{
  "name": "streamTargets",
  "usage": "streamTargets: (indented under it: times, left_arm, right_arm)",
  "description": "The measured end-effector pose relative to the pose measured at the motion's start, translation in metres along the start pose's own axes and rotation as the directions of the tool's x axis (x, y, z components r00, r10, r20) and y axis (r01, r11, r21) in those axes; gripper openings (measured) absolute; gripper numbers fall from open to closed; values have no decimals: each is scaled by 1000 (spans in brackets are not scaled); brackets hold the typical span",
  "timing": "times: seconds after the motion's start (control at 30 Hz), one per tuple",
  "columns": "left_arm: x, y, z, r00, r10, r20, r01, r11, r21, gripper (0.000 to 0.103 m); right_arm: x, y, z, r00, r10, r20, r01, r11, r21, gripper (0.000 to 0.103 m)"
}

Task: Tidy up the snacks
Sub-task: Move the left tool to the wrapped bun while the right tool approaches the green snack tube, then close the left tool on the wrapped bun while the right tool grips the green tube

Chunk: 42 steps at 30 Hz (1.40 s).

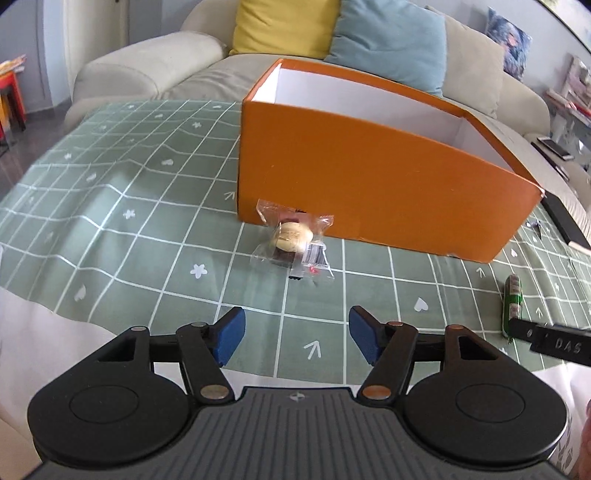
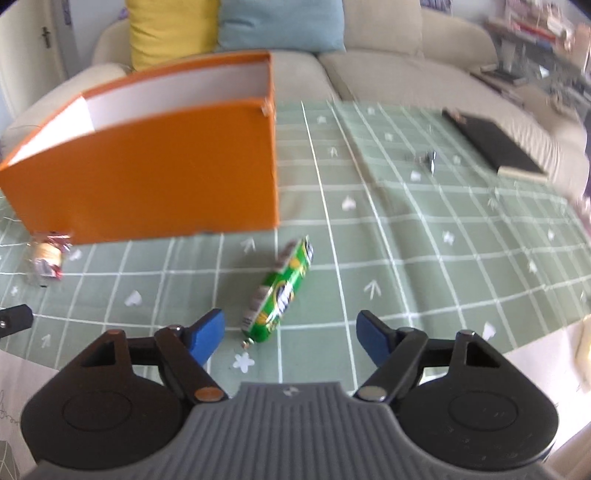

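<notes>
We held our left claw (image 1: 296, 334) above the near edge of the surface (image 1: 110, 221), its blue pads wide apart with nothing between them. Beyond it, a clear-wrapped pastry (image 1: 291, 238) lay on the green checked cloth, just in front of the near wall of the orange box (image 1: 369, 184), close to that wall's left corner; we could not tell whether the wrapper touched the box. The box stood open at the top, white inside, and what we could see of its interior held nothing. At the right edge of this view a green snack tube (image 1: 512, 302) lay on the cloth, with part of the other tool's black body in front of its near end.

Our right claw (image 2: 290, 336) also stood wide, gripping nothing. The green snack tube (image 2: 282, 291) lay slanted on the cloth just beyond it, its near end just past the gap between the pads and closer to the left pad, with no pad touching it. The orange box (image 2: 147, 177) stood to the far left of the tube, and the pastry (image 2: 46, 256) lay at the box's near left corner. Farther right, a dark flat book-like thing (image 2: 495, 144) rested at the far edge of the surface, with a small dark object we could not identify (image 2: 428, 157) near it. A pale sofa (image 2: 388, 70) with a yellow cushion (image 2: 170, 29) and a blue cushion (image 2: 280, 22) stood behind the surface.
</notes>
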State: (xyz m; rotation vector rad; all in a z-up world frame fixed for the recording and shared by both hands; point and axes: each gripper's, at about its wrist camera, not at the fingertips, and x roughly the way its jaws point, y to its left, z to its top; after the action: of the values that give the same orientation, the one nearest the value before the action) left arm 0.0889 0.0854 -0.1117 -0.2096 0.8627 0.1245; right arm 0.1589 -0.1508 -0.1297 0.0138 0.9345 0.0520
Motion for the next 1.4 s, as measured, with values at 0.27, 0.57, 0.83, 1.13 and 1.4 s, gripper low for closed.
streamTargets:
  times: [0.27,0.57,0.83,1.13,1.4]
  left_arm:
    - [13,1,7,1000,23,8,-23,1000,5,83]
    - [36,0,30,998,45,40,-47,998,35,85]
    - [44,-7,32,995,66,73,-70,996,63,82]
    - [60,-7,36,996,75,39,-77,996,53,67]
    - [66,-7,39,997,74,32,-75,996,47,62]
  right_arm:
    - [19,12,1,999,39,-19,-40,998,-39,71]
    - [26,25,7,997,76,13,-73,986,-150,38]
    - [21,45,-1,980,199,16,-188,946,-264,34]
    - [22,48,0,972,233,14,-220,935,-277,35]
    - [28,36,10,967,253,12,-246,951,-186,38]
